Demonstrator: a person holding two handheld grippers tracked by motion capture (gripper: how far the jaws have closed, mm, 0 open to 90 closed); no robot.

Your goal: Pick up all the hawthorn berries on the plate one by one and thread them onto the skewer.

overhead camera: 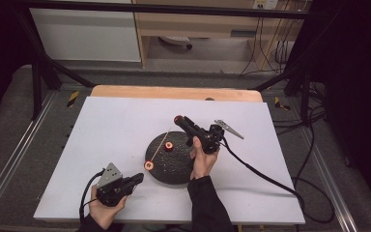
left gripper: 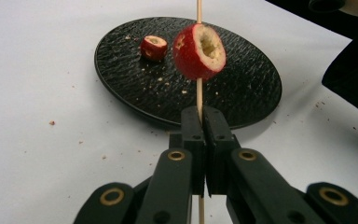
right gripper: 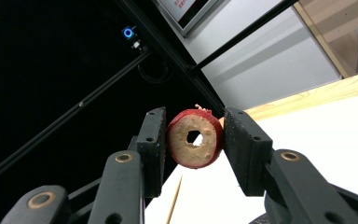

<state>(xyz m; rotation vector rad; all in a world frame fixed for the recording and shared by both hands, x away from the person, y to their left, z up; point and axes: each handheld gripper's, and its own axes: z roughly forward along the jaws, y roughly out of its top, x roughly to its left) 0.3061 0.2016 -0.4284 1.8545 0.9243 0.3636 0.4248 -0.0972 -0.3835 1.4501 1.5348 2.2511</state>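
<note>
My left gripper [left gripper: 202, 114] is shut on a thin wooden skewer [left gripper: 198, 88] that carries one cored red fruit piece [left gripper: 199, 51]. From above, that gripper [overhead camera: 137, 178] sits at the near left of the black plate [overhead camera: 176, 169], and the skewer [overhead camera: 160, 145] slants up over the plate with the fruit [overhead camera: 149, 165] low on it. A second fruit piece [overhead camera: 168, 146] lies on the plate [left gripper: 242, 79], seen also as a small red piece [left gripper: 153, 47]. My right gripper [right gripper: 193, 140] is shut on a cored red fruit ring [right gripper: 195, 138], held above the plate's far side [overhead camera: 178, 119].
The plate rests on a white board [overhead camera: 106, 145] over a wooden table [overhead camera: 174, 92]. Crumbs lie scattered on the plate and the board. A black cable [overhead camera: 265, 176] trails right from the right gripper. Black frame poles stand at both sides.
</note>
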